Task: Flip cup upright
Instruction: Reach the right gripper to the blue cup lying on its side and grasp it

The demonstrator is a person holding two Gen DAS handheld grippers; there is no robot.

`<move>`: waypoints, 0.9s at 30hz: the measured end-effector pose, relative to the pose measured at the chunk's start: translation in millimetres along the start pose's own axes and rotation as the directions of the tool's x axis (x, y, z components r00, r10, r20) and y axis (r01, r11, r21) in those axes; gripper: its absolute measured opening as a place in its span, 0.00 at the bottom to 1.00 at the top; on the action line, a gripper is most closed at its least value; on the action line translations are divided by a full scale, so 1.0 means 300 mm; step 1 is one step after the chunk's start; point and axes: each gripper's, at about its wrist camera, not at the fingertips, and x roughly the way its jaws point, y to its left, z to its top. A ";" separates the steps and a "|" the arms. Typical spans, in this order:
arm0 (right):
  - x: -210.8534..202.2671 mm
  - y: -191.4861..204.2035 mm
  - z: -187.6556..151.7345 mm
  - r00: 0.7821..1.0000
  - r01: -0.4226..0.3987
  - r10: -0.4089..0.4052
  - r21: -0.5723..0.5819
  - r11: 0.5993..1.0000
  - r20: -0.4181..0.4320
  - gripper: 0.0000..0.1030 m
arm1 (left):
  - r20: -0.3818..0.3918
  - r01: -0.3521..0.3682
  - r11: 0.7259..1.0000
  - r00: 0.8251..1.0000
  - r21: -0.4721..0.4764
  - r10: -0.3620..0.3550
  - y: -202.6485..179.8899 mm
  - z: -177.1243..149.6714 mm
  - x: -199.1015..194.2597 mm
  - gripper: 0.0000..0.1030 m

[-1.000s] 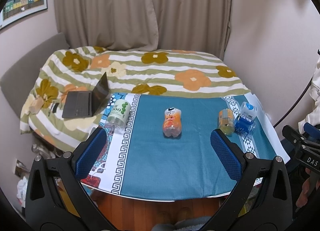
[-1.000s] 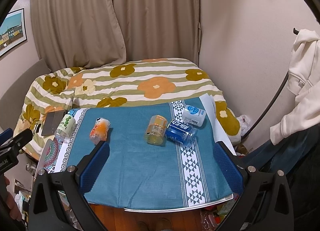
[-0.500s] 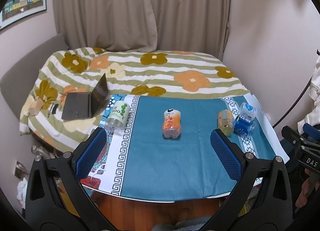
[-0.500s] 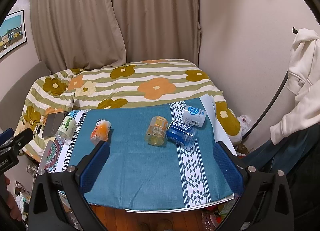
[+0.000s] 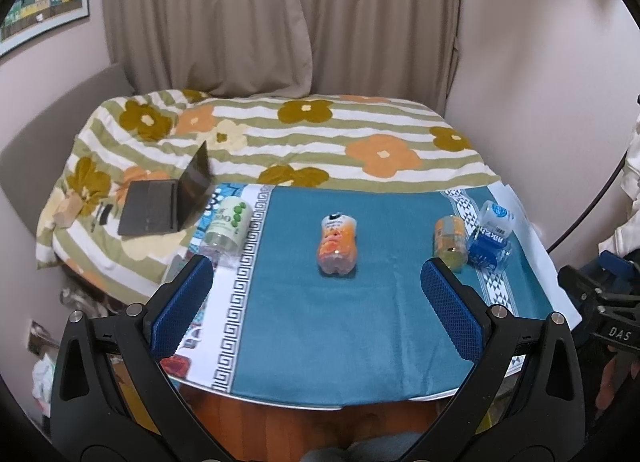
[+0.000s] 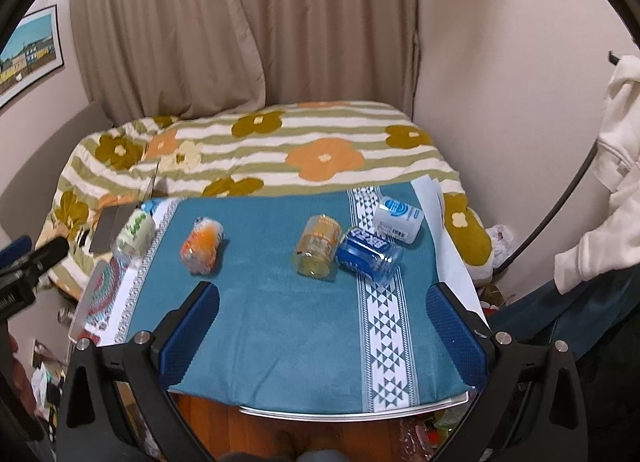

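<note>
Several plastic cups lie on their sides on a table with a teal cloth [image 5: 320, 322]. An orange cup [image 5: 337, 244] [image 6: 202, 246] lies mid-table. A yellow-orange cup [image 5: 451, 236] [image 6: 318, 244] lies beside a blue cup [image 5: 489, 246] [image 6: 368, 254] and a white-blue cup [image 5: 496, 216] [image 6: 398, 218]. A green-dotted white cup [image 5: 226, 224] [image 6: 134, 232] lies at the left edge. My left gripper [image 5: 318, 302] is open and empty, above the table's near side, short of the orange cup. My right gripper [image 6: 322, 326] is open and empty, short of the yellow-orange and blue cups.
A bed with a flowered striped blanket [image 5: 320, 142] stands behind the table. An open laptop [image 5: 168, 202] rests on it at the left. Curtains and walls close the back. A white garment [image 6: 612, 182] hangs at the right.
Both grippers have shifted slightly; the table sits a little lower and closer in the right wrist view. The cups have not moved.
</note>
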 end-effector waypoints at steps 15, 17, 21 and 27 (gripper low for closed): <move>0.383 -0.196 0.042 0.986 -0.150 0.117 -0.310 0.939 -0.122 1.00 | -0.206 -0.034 0.999 0.978 -0.019 0.029 -0.169 -0.098 0.276 1.00; 0.449 -0.210 0.038 0.981 -0.164 0.116 -0.346 0.924 -0.155 1.00 | -0.230 -0.039 0.999 0.973 -0.015 0.034 -0.185 -0.120 0.320 1.00; 0.551 -0.228 0.022 0.973 -0.186 0.106 -0.427 0.885 -0.205 1.00 | -0.271 -0.041 0.999 0.962 -0.019 0.034 -0.209 -0.146 0.389 1.00; 0.669 -0.259 0.021 0.963 -0.208 0.085 -0.512 0.833 -0.254 1.00 | -0.320 -0.050 0.999 0.946 -0.012 0.044 -0.252 -0.174 0.479 1.00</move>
